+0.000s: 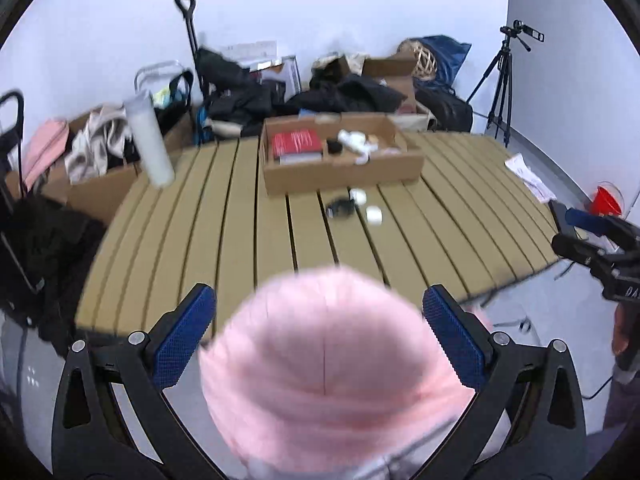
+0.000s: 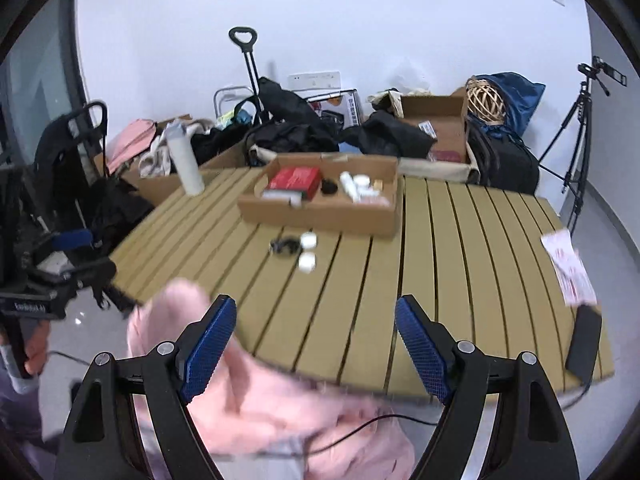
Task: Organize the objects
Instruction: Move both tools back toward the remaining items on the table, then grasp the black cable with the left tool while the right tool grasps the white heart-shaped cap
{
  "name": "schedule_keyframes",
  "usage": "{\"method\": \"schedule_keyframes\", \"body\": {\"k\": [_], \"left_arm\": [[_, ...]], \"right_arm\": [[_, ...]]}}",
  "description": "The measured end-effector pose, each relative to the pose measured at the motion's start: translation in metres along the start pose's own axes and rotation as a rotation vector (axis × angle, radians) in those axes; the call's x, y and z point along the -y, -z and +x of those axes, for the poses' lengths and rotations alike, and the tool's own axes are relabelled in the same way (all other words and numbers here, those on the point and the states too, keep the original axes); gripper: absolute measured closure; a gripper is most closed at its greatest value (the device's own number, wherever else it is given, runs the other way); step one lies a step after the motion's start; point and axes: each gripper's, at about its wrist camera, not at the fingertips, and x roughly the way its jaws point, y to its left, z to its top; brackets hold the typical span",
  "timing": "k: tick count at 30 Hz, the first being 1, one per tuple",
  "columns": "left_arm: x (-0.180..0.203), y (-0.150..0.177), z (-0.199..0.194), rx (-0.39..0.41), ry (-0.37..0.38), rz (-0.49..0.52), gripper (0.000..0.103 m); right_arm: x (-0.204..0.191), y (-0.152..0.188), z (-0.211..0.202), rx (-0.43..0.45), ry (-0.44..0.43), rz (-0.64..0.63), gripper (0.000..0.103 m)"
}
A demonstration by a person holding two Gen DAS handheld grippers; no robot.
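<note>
A pink knitted garment [image 1: 332, 364] bulges up between the fingers of my left gripper [image 1: 318, 324], which is open; the blue pads stand apart from the cloth. The same pink cloth [image 2: 256, 400] lies below my right gripper [image 2: 316, 336], which is open and empty above the near edge of the slatted table [image 2: 460, 248]. On the table stand a shallow cardboard box [image 2: 320, 210] with a red book [image 2: 296, 179] and small white items, two white jars [image 2: 308, 250] and a small black item [image 2: 285, 246]. A white bottle [image 2: 185, 162] stands at the far left corner.
Papers [image 2: 568, 268] and a black phone [image 2: 584, 342] lie at the table's right edge. Bags, clothes and boxes [image 2: 440, 132] are piled behind the table. A tripod with a camera [image 2: 580, 120] stands at the right wall. A red funnel [image 1: 608, 200] shows in the left wrist view.
</note>
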Motion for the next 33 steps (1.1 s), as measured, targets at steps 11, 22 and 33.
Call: {"method": "schedule_keyframes", "body": {"k": [11,22,33], "left_arm": [[-0.002,-0.012,0.019,0.019,0.072,0.0,0.0],[0.004,-0.087,0.137,0.028,0.184,0.322,0.002],[0.013,-0.102,0.307,-0.163,0.229,0.409,0.021]], "right_arm": [[0.006,0.014,0.023,-0.016,-0.046,0.01,0.018],[0.006,0.0,0.124,-0.108,-0.117,-0.039,0.032],[0.007,-0.044,0.276,-0.172,-0.17,-0.119,0.046]]}}
